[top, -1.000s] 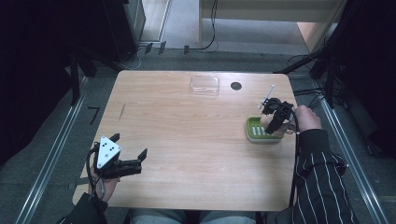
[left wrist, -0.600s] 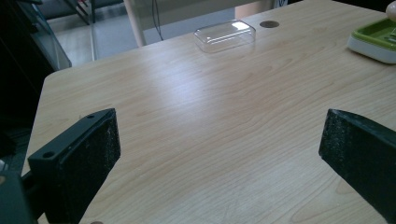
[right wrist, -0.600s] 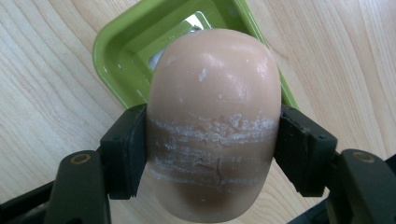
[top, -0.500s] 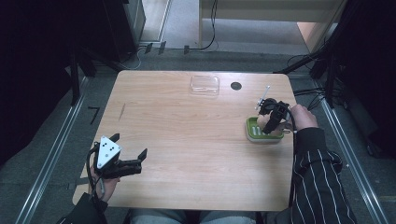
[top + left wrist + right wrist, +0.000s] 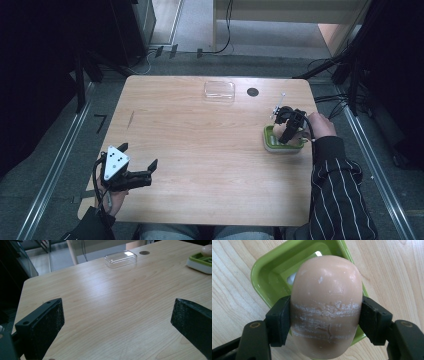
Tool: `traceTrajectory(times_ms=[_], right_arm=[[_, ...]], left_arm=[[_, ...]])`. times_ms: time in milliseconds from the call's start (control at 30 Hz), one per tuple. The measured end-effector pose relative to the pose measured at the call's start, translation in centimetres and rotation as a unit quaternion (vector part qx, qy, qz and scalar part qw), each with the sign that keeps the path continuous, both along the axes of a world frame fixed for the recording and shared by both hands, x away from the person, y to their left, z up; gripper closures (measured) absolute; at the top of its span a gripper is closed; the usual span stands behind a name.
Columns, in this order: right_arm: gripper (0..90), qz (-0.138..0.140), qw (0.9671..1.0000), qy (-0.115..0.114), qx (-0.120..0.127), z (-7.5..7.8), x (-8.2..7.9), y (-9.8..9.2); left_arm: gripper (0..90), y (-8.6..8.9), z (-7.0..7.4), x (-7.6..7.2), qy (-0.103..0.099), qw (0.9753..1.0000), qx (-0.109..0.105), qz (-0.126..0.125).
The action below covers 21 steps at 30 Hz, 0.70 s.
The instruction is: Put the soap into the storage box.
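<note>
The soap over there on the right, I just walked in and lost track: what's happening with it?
A person works with a gripper in each hand. The right gripper has its fingers clamped on both sides of a peach-coloured soap bar, holding it over the green soap dish near the table's right edge. The left gripper is open and idle at the near left. A clear plastic lid lies at the far edge of the table.

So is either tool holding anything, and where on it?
The right tool clamps the soap bar across its sides over the green dish; the left tool holds nothing.
</note>
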State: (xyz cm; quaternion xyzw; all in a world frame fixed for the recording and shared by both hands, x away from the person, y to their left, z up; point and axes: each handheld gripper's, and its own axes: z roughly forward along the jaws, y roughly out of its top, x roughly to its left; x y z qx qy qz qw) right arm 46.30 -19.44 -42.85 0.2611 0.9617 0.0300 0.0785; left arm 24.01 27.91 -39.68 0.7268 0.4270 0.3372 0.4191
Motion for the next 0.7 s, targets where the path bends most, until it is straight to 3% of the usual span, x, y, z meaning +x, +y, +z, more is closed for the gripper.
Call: traceTrajectory(times_ms=[700], right_arm=[[33.4, 0.008, 0.9999, 0.007, -0.004, -1.06, 0.44, 0.23]], left_arm=[[0.0, -0.01, 0.04, -0.02, -0.001, 1.0, -0.001, 0.0]])
